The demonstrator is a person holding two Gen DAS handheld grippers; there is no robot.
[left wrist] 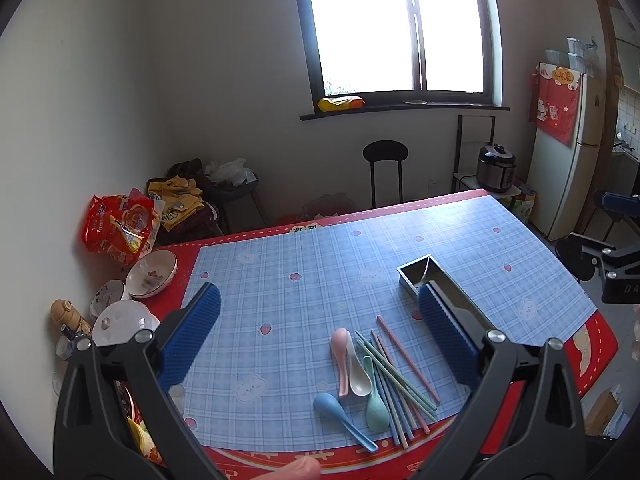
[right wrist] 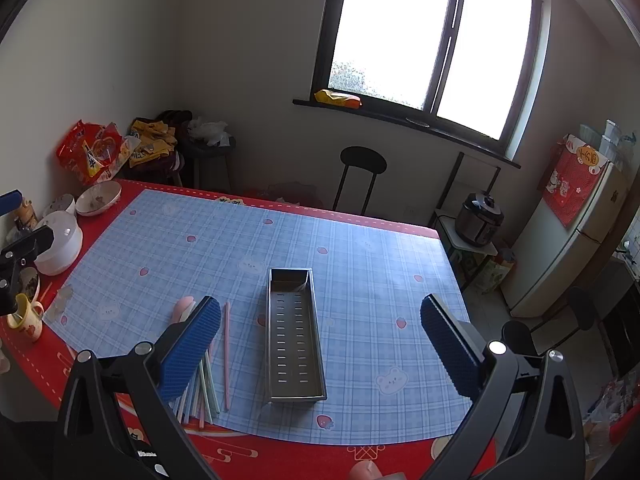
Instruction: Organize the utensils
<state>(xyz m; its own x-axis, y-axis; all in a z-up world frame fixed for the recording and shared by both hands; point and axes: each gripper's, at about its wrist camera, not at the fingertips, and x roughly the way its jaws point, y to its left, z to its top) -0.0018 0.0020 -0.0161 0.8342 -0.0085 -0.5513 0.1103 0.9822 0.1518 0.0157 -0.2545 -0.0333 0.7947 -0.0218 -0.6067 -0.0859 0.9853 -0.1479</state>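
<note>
In the left wrist view, a pink spoon (left wrist: 341,356), a white spoon (left wrist: 357,372), a green spoon (left wrist: 376,400) and a blue spoon (left wrist: 340,416) lie on the blue plaid mat beside a loose pile of pastel chopsticks (left wrist: 400,376). A metal utensil tray (left wrist: 416,276) stands behind them, partly hidden by the right finger. My left gripper (left wrist: 320,320) is open and empty above the pile. In the right wrist view the tray (right wrist: 295,336) lies between the fingers, empty, with chopsticks (right wrist: 226,352) left of it. My right gripper (right wrist: 320,328) is open and empty above the tray.
Bowls (left wrist: 152,274) and a small bottle (left wrist: 66,314) crowd the table's left side, with a red snack bag (left wrist: 116,224) behind. A mug (right wrist: 26,318) stands at the left edge. A stool (right wrist: 362,162), a rice cooker (right wrist: 480,218) and a fridge (right wrist: 568,240) stand beyond the table.
</note>
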